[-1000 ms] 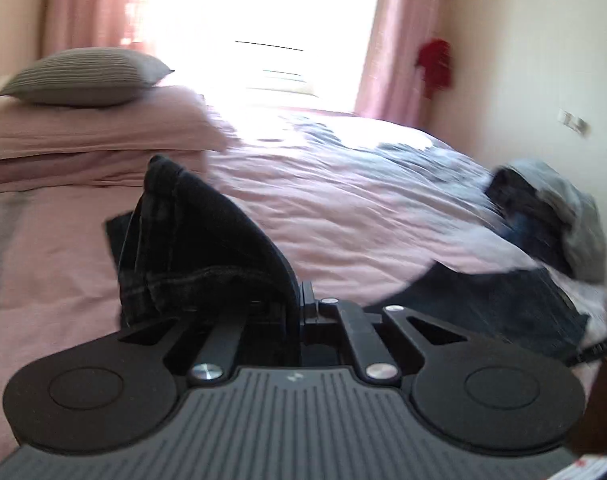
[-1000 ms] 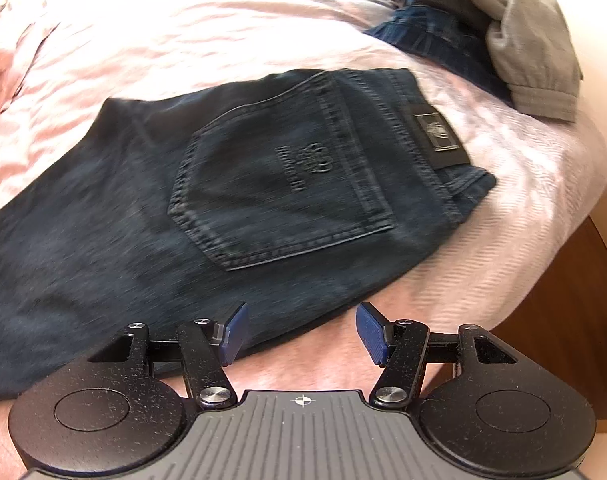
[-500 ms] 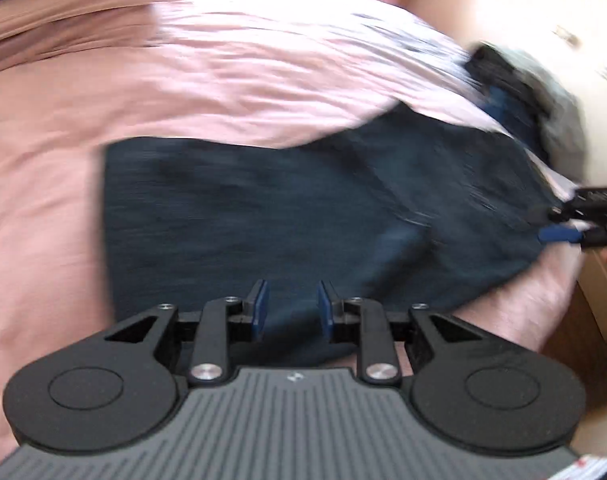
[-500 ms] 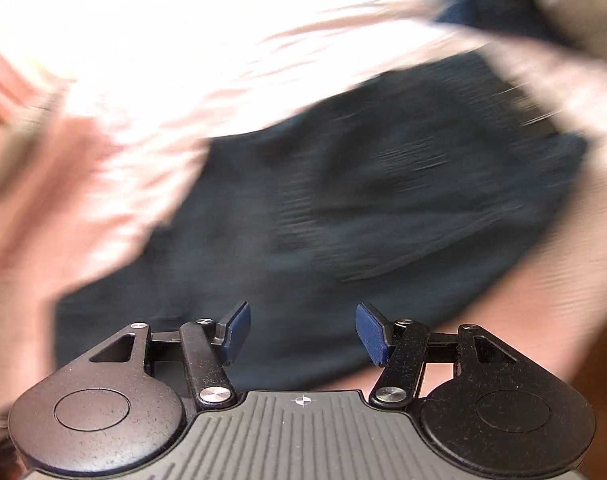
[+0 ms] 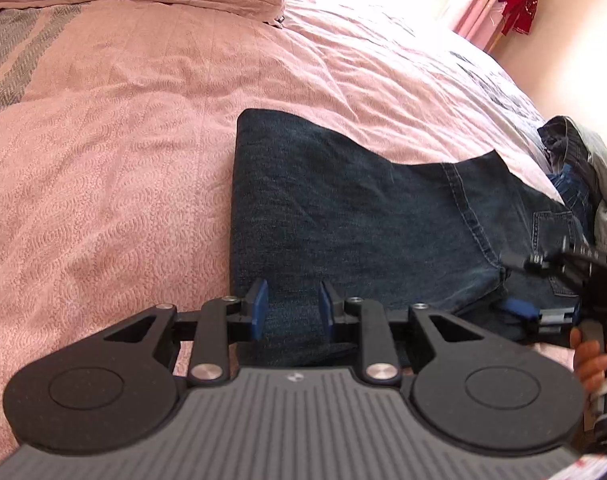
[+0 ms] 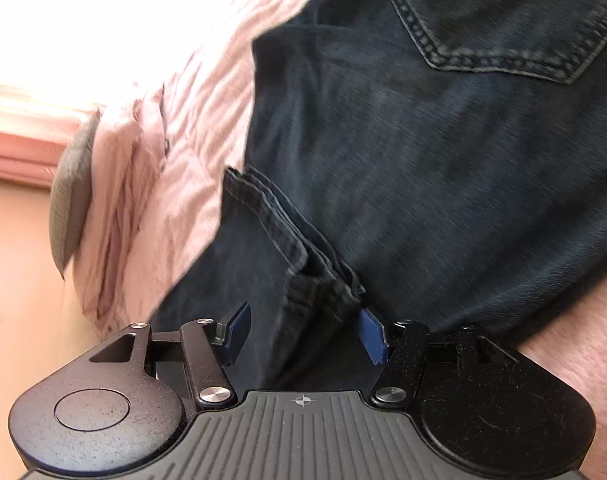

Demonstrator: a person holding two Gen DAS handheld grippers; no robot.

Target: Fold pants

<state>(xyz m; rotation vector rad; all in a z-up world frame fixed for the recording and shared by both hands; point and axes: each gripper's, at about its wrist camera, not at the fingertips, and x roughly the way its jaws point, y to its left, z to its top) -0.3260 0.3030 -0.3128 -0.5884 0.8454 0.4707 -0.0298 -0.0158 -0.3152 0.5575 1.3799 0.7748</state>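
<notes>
1. Fingers of my left gripper (image 5: 290, 312) stand parted and empty, the folded edge of the jeans (image 5: 343, 216) just ahead on the bed (image 5: 103, 160).
2. My right gripper (image 6: 305, 330) gapes around the hems, apparently ready for the next fold.

Left gripper (image 5: 290, 312): black linkage arms, silver pivot screws, blue pads (image 5: 259, 311) on fingers, two round black discs flanking ribbed grey body, small white logo at centre, red-and-white label at lower right corner.
Right gripper (image 6: 303, 334): same build, speckled black finish, blue pads (image 6: 236, 330), white crosshair mark on ribbed grey body.
Hand (image 5: 589, 360) around black handle; sleeve not visible.
</notes>
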